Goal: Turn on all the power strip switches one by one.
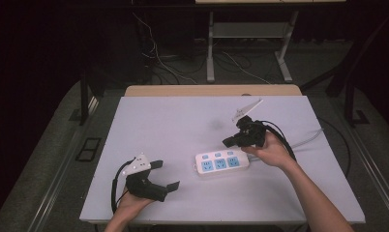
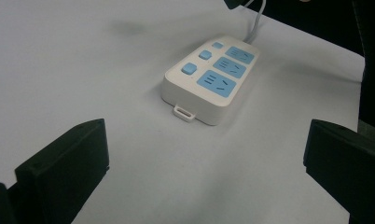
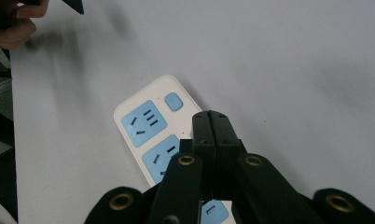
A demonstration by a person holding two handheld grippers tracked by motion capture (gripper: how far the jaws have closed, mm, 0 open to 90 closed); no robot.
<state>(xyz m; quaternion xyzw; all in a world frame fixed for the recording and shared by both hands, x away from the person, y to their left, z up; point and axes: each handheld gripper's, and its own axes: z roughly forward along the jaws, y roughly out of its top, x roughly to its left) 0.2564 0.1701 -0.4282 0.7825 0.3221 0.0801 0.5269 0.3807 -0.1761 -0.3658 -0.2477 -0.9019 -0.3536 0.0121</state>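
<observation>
Nearest the high camera, the left gripper rests on the table, jaws spread wide and empty. Off to its right, the power strip lies with its long axis across the table. Hovering just above the strip's cable end, the right gripper is pinched shut on nothing, far nearer.

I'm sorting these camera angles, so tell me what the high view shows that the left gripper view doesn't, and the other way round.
High view alone: both hands with their grippers, the left gripper open near the table's front, the right gripper shut just above the power strip, plus the floor and desk legs beyond the table. Left gripper view alone: the small tab on the strip's near end, seen between its own wide-apart jaws. Both: the white strip with blue sockets and buttons, and its cord.
</observation>
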